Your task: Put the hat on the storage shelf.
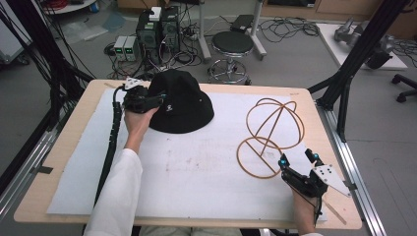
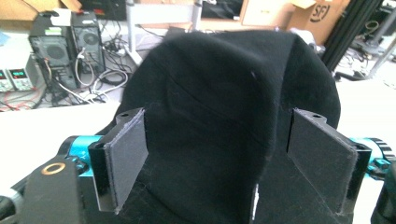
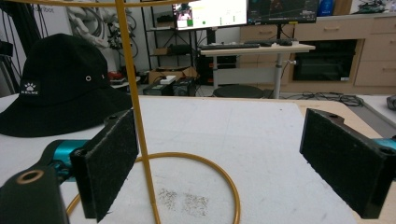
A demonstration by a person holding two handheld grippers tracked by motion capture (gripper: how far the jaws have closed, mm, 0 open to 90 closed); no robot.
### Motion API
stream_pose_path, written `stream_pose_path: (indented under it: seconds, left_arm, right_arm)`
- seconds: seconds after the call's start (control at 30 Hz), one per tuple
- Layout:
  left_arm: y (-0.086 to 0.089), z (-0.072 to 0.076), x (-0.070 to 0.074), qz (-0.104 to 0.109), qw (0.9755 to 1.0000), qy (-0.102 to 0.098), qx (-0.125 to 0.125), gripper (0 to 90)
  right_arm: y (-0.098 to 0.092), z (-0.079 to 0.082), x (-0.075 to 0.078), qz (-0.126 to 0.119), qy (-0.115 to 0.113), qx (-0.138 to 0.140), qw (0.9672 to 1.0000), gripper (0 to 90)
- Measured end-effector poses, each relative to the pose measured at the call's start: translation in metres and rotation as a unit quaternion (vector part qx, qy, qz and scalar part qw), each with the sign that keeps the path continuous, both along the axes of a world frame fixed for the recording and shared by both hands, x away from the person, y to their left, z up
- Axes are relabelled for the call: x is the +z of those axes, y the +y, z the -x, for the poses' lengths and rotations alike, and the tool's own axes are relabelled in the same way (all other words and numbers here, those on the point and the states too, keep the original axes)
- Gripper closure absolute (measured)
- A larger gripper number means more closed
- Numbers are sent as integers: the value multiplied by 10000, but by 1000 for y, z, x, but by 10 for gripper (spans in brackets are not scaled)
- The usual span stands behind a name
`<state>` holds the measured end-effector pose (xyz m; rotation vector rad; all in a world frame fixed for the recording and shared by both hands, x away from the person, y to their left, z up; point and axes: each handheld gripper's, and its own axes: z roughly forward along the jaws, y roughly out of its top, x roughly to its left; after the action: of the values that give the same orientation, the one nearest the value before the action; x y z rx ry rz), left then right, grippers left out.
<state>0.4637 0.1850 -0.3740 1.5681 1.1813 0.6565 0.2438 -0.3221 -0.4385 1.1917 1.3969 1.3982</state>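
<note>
The left gripper sits at the far left of the table, its jaws spread wide on either side of the black bucket hat. In the left gripper view the two dark pads stand well apart with the hat's crown bulging up between them; whether either pad touches the cloth cannot be told. The left hand wraps the gripper's body from below, wrist bent a little inward toward the hat, and the forearm in a white sleeve runs straight back to the near edge. The gripper's ribbed black cable trails down along the outside of that arm.

The right gripper rests low at the near right, pointing forward and slightly left, jaws also wide apart and holding nothing. In the right gripper view the upright rod of the gold wire stand rises just beside the left pad, and the stand's round base ring lies on the sheet between the jaws. The right hand grips from behind, coming in at the bottom edge.

The wire stand is on the right half of the white sheet covering the wooden table, well apart from the hat, which lies brim down at the sheet's far left-centre.
</note>
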Motion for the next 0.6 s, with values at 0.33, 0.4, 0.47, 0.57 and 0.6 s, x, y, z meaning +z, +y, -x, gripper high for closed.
stream_pose_path:
  seconds: [0.33, 0.4, 0.47, 0.57, 0.6]
  left_arm:
    - [-38, -18, 1, -352, 9989, 258, -196, 181]
    - [-41, -21, -3, -421, 9985, 338, -116, 216]
    - [-44, -23, -7, -492, 9981, 378, -38, 231]
    - [-48, -25, -12, -532, 9978, 389, -28, 250]
    - [-48, -26, -14, -526, 9978, 391, -27, 277]
  right_arm:
    - [2, -1, 0, 5, 11, 50, 10000, 108]
    - [2, 0, 0, -4, 5, 61, 10000, 108]
    - [2, 0, 0, -25, -2, 60, 10000, 108]
    - [1, 0, 0, -19, -2, 56, 10000, 108]
    - [1, 0, 0, -16, 4, 67, 10000, 108]
